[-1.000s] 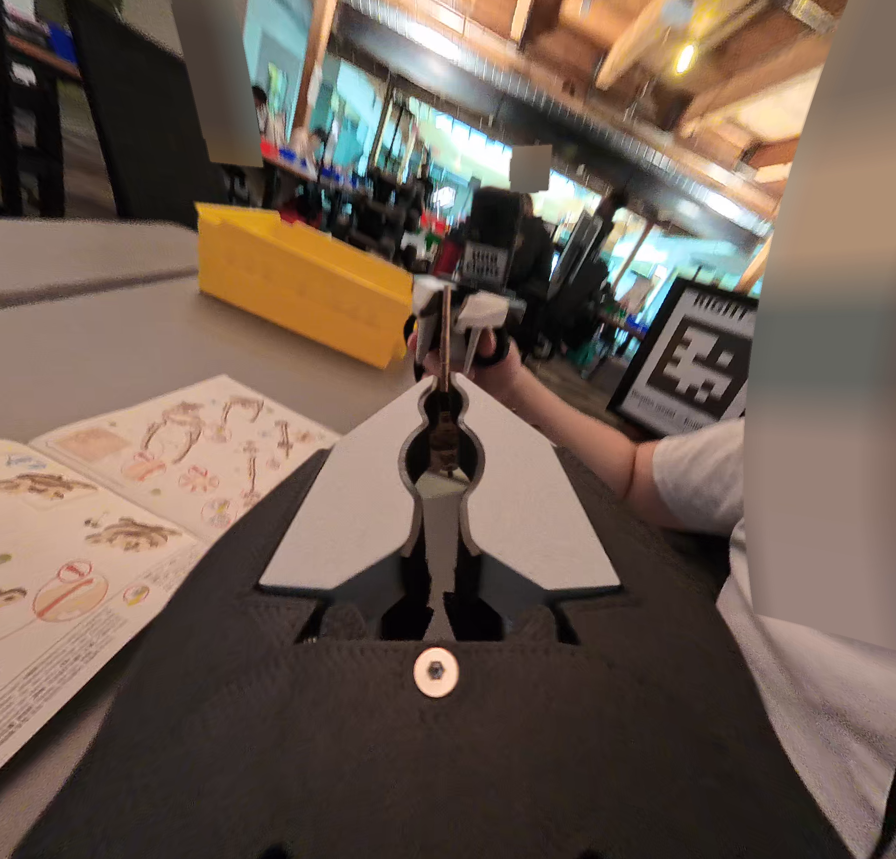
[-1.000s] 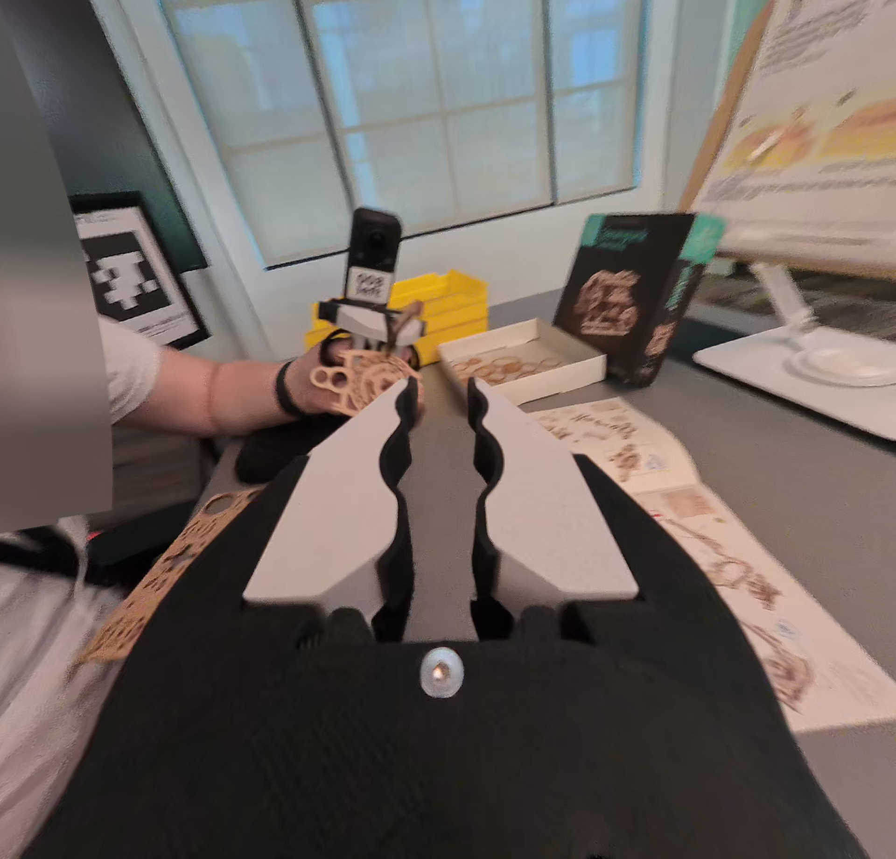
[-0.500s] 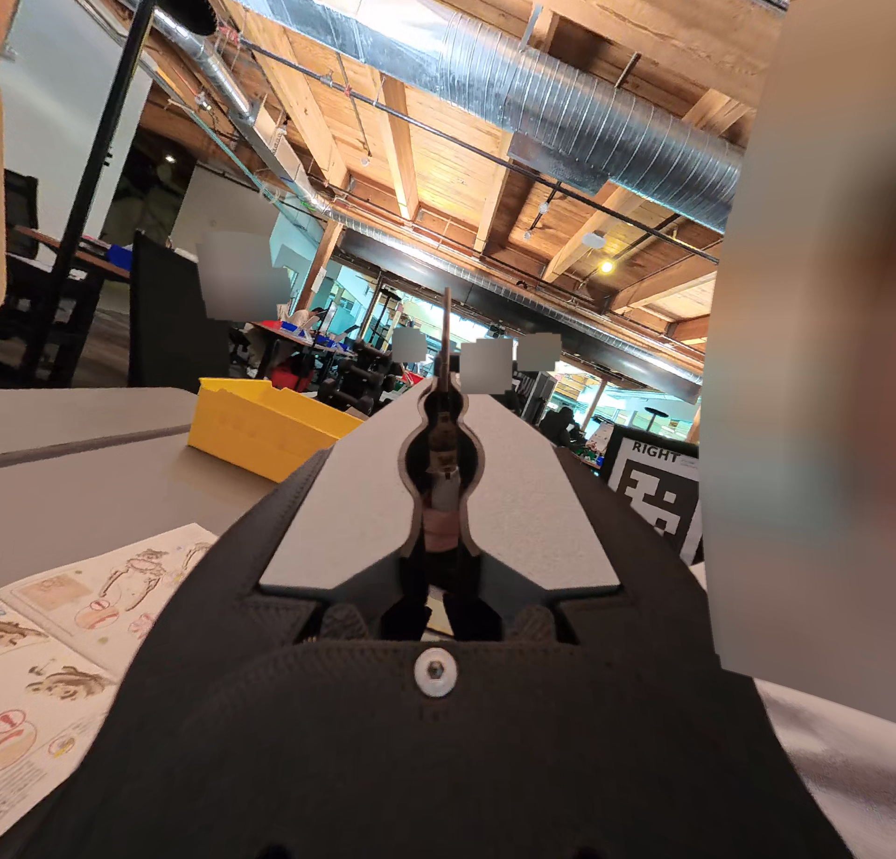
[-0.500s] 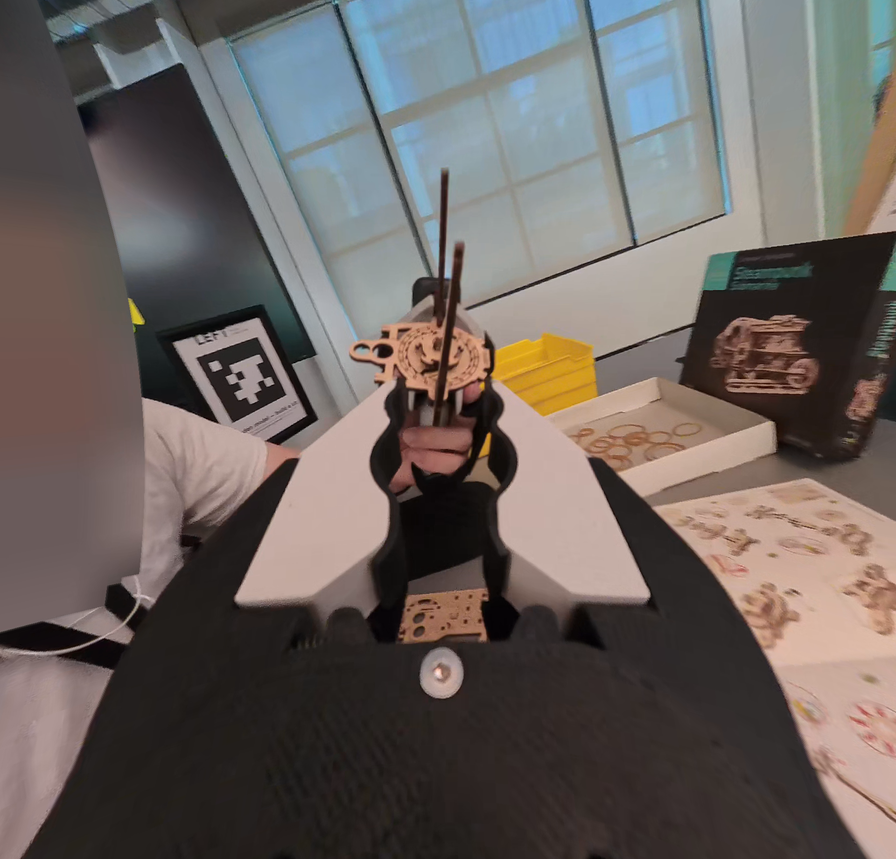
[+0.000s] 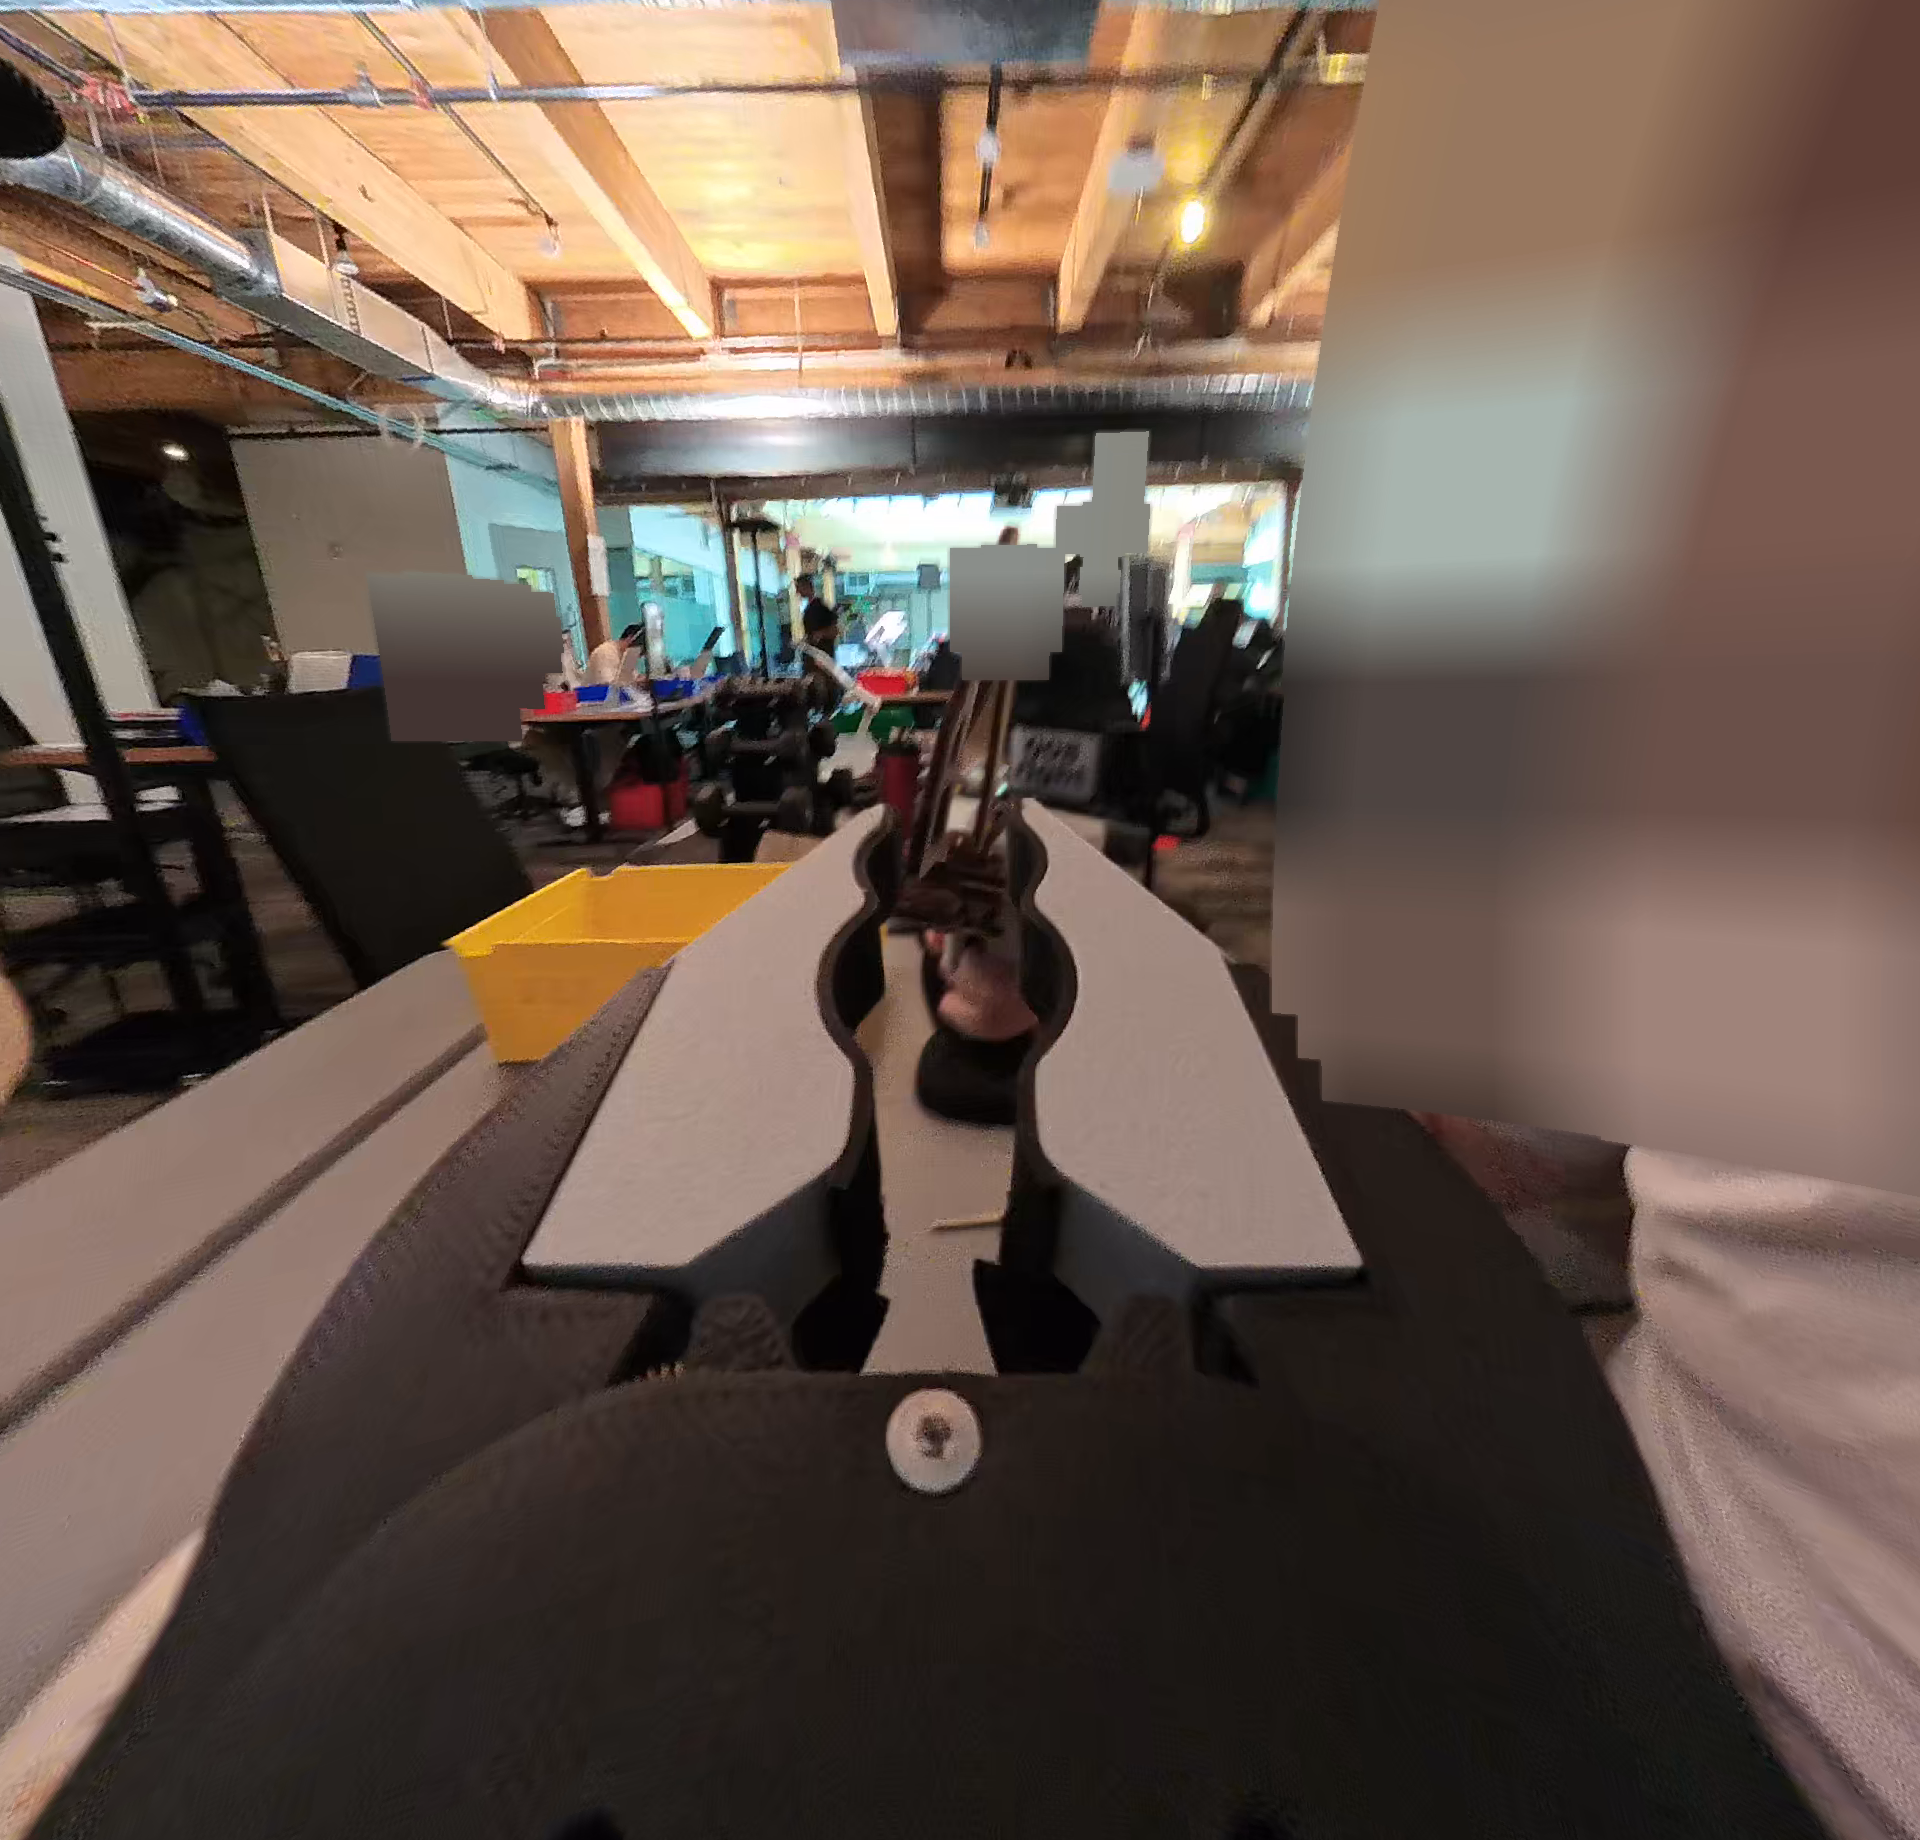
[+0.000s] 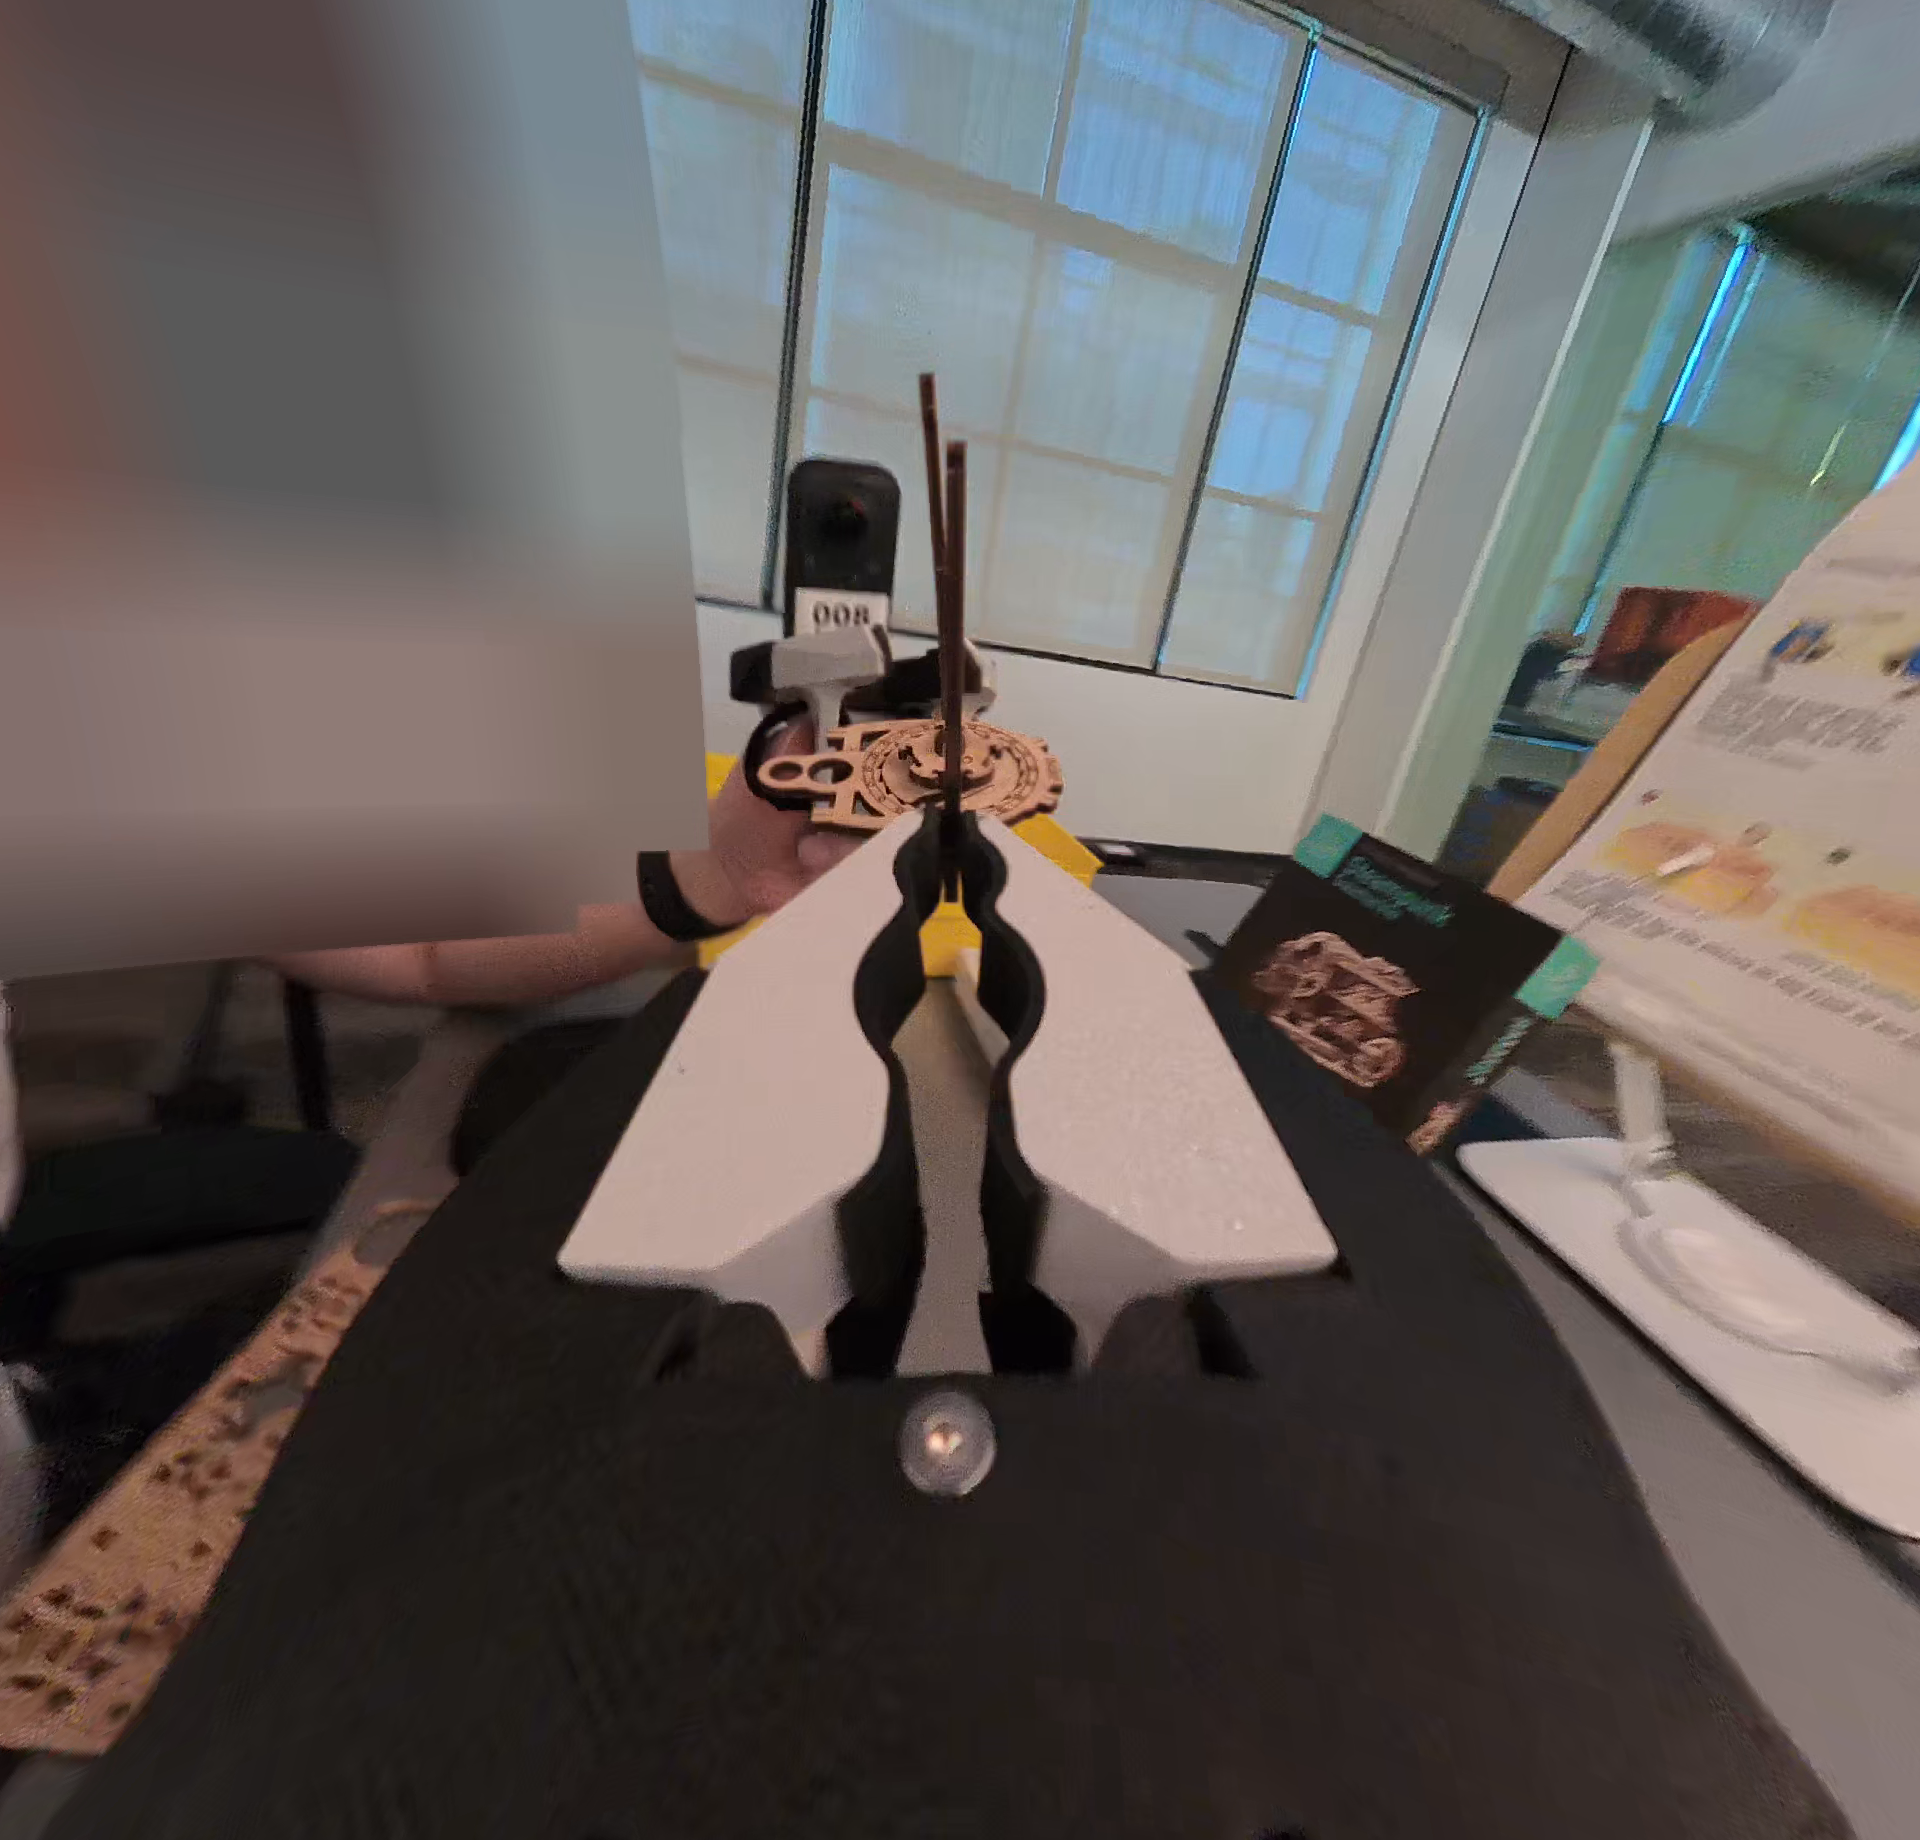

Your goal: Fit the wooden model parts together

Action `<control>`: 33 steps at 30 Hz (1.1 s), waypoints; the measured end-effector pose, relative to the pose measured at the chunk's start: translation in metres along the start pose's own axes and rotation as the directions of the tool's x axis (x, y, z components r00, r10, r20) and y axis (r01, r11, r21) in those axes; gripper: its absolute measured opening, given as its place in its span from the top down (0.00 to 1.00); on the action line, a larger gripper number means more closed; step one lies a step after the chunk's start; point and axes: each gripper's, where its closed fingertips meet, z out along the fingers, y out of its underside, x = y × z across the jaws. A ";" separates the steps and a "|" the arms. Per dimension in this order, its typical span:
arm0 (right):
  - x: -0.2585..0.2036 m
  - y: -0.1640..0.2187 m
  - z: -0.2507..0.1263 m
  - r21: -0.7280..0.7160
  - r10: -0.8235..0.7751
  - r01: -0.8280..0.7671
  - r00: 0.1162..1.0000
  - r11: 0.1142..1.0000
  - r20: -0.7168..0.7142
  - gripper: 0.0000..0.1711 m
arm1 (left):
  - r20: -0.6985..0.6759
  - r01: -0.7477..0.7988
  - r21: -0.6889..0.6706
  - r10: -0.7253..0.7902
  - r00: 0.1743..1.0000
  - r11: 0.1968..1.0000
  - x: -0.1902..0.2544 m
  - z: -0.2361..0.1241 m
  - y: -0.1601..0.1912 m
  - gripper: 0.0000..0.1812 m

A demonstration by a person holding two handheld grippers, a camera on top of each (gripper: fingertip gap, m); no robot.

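**Item 1, far left.** Pale punched-out plywood sheet [image 6: 156, 1478], flat on the grey table [image 6: 1714, 1624]. Spare stock.

**Item 2.** Yellow plastic bin [image 5: 582, 949], open-topped, on the table left of the left gripper. Nothing shows above its rim and its floor is hidden.

**Item 3, centre.** Round laser-cut wooden gear plate with a pierced tab [image 6: 904, 777], the task's piece, raised above the table.
- The left gripper [image 5: 958, 840] has its fingers apart, with the plate's edge in the gap at the tips. Whether they press on it cannot be told.

**Item 4, centre.** Two thin dark wooden rods [image 6: 940, 543], upright and crossing the plate's middle.
- The right gripper [image 6: 948, 845] has its fingertips drawn together on the rods' lower ends.

**Handling note (judgement).**
- The rods are probably being seated in the plate.
- Keep them square to the plate's face and hold the plate steady.
- Push along the rods' length only. Sideways load would likely snap such slim stock.

**Item 5, right.** Dark cardboard kit box with teal corners [image 6: 1382, 1001], standing tilted on the table. It is closed, so its contents are not visible.
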 end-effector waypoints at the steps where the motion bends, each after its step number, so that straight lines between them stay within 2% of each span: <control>1: -0.003 -0.001 0.000 -0.027 -0.064 0.064 0.998 0.998 -0.008 1.00 | 0.001 -0.064 -0.039 0.064 0.998 0.997 0.002 0.000 0.003 0.90; 6: -0.017 -0.010 -0.003 -0.122 -0.403 0.396 0.914 0.910 -0.039 1.00 | -0.020 -0.395 -0.170 0.397 0.918 0.903 0.015 -0.002 0.010 0.89; 10: -0.031 -0.012 -0.005 -0.151 -0.582 0.575 0.813 0.804 -0.002 1.00 | -0.061 -0.480 -0.160 0.476 0.877 0.863 0.027 -0.006 0.003 0.90; 19: -0.037 -0.008 -0.005 -0.165 -0.659 0.653 0.752 0.739 0.021 1.00 | -0.098 -0.564 -0.194 0.556 0.825 0.803 0.034 -0.006 0.010 0.94; 27: -0.038 -0.005 -0.005 -0.178 -0.690 0.682 0.724 0.709 0.025 1.00 | -0.091 -0.545 -0.185 0.538 0.838 0.818 0.033 -0.006 0.008 0.97; 33: -0.038 -0.002 -0.004 -0.191 -0.721 0.710 0.693 0.677 0.021 1.00 | -0.086 -0.539 -0.203 0.533 0.842 0.818 0.031 -0.003 0.013 0.96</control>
